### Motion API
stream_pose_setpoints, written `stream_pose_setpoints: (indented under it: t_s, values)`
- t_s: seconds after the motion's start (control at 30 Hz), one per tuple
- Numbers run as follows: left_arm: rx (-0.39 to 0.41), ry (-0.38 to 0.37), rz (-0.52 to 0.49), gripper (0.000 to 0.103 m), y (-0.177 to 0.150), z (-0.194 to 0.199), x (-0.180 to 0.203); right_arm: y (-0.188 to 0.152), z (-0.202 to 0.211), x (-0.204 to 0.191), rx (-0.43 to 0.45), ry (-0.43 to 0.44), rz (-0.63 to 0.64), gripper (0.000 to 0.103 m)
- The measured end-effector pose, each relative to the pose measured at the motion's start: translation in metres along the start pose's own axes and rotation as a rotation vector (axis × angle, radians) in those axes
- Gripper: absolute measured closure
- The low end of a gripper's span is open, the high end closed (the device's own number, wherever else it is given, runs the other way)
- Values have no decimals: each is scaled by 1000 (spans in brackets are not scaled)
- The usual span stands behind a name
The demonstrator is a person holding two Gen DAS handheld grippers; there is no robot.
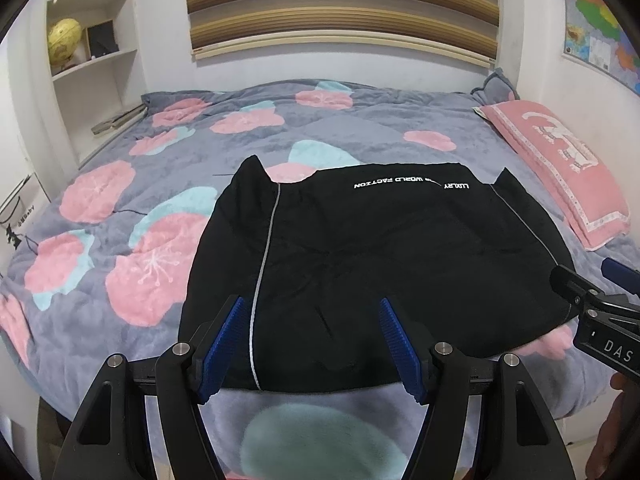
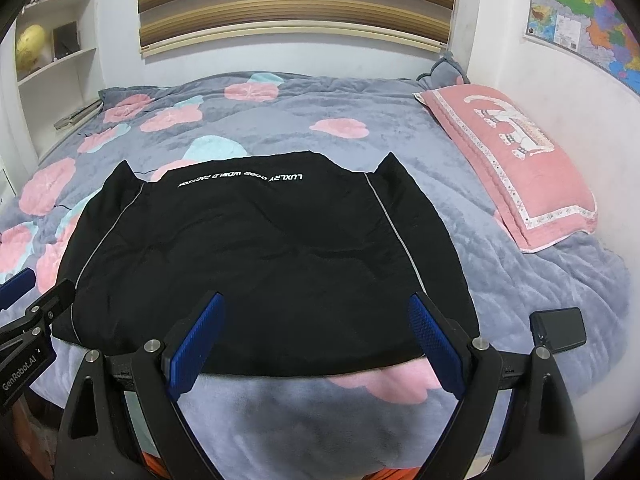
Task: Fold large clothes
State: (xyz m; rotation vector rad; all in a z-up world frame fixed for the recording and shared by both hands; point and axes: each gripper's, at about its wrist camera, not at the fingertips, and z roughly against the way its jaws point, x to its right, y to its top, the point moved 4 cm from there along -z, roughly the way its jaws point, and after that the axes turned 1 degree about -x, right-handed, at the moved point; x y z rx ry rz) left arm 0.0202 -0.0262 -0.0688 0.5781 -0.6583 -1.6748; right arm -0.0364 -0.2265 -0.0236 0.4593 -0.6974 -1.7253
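A black garment with grey piping and white lettering lies folded flat on the bed, near the front edge; it also shows in the right wrist view. My left gripper is open and empty, held just above the garment's near left part. My right gripper is open and empty over the garment's near right part. The right gripper also shows at the right edge of the left wrist view, and the left gripper at the left edge of the right wrist view.
The bed has a grey quilt with pink and teal flowers. A pink pillow lies along the right wall. White shelves with a globe stand at the left. A small black device lies on the quilt at the right.
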Motion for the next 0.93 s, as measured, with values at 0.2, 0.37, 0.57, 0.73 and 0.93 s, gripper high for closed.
stream_pose_setpoints:
  t_s: [0.2, 0.37, 0.57, 0.73, 0.93]
  values:
    - [-2, 11, -2, 33, -1, -2, 0, -1, -4, -1, -8, 0, 4, 10]
    - [1, 23, -6, 33, -1, -2, 1, -1, -6, -2, -13, 2, 4, 10]
    - [22, 45, -8, 33, -1, -1, 1, -2, -8, -2, -20, 3, 7, 10]
    - [18, 35, 2, 33, 0, -3, -2, -3, -9, -3, -24, 6, 7, 10]
    - [14, 26, 28, 33, 1, -9, -11, -2, -15, -2, -31, 6, 11, 10]
